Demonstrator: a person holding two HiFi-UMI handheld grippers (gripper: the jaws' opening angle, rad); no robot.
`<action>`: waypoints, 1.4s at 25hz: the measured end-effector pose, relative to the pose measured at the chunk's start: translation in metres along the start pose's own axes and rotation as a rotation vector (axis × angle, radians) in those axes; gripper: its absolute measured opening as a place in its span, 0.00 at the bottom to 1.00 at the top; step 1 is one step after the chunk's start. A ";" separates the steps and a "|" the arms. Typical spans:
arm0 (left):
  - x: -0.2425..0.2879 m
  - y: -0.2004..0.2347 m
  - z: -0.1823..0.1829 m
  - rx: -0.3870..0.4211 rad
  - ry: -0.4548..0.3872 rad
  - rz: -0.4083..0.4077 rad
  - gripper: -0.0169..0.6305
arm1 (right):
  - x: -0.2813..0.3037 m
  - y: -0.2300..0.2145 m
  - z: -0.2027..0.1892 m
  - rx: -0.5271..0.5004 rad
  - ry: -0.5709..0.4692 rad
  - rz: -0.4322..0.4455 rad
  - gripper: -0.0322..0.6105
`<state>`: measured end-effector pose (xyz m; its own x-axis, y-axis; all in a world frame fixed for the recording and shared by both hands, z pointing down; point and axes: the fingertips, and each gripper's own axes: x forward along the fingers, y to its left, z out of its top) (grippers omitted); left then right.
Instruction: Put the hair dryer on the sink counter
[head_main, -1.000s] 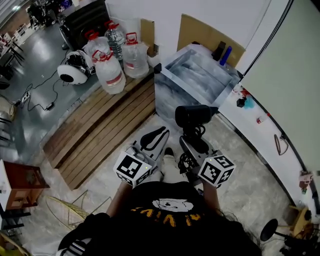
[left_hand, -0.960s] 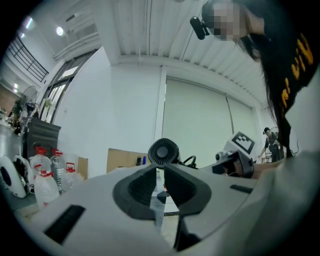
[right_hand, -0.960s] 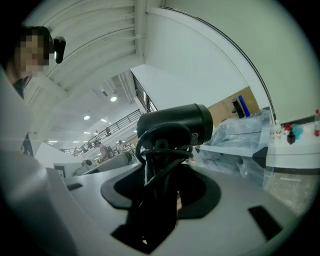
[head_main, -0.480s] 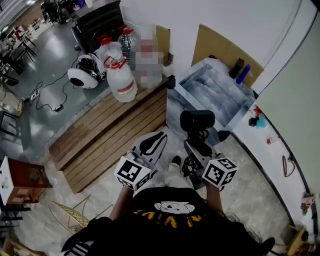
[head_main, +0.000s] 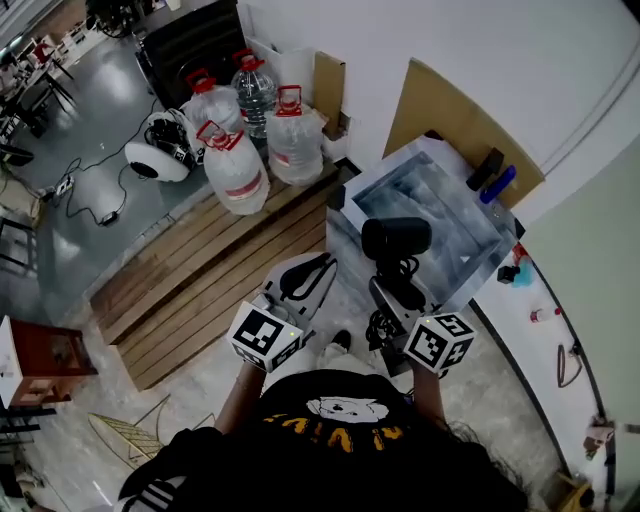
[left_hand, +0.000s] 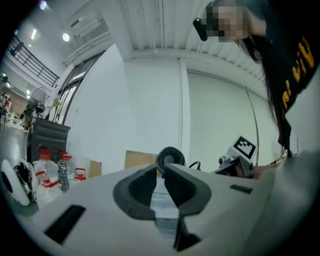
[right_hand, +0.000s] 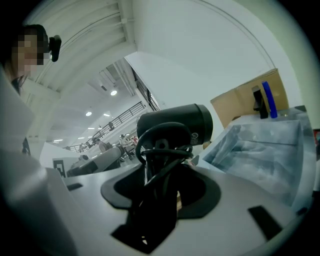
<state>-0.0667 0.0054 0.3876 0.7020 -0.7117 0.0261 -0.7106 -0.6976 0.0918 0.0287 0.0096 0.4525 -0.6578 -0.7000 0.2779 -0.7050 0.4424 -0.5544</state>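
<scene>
Inspection: hair dryer (head_main: 397, 238) held near sink (head_main: 385, 170).
The right hand-held gripper (head_main: 398, 290) is clamped on its cord-wrapped handle; the left hand-held gripper (head_main: 322, 265) has its jaws together, empty.

The white left two-jaw gripper (head_main: 318, 268) (left_hand: 161, 169) is held level beside the right one, its dark jaws drawn together with nothing between them. The white right two-jaw gripper (head_main: 396, 284) (right_hand: 162, 167) is tipped slightly downward, its jaws clamped on the cord-wrapped handle of a black hair dryer (head_main: 396, 240) (right_hand: 176, 125).
</scene>
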 end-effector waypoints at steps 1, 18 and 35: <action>0.011 0.004 0.000 -0.004 0.005 0.002 0.09 | 0.006 -0.008 0.006 0.003 0.003 0.002 0.35; 0.096 0.028 0.006 0.041 0.057 0.021 0.09 | 0.051 -0.078 0.046 0.046 0.014 0.029 0.35; 0.143 0.051 -0.003 0.037 0.082 -0.113 0.09 | 0.076 -0.114 0.065 0.104 -0.039 -0.087 0.35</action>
<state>-0.0027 -0.1317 0.3991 0.7778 -0.6207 0.0990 -0.6274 -0.7762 0.0623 0.0765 -0.1308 0.4859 -0.5834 -0.7553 0.2987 -0.7260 0.3200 -0.6087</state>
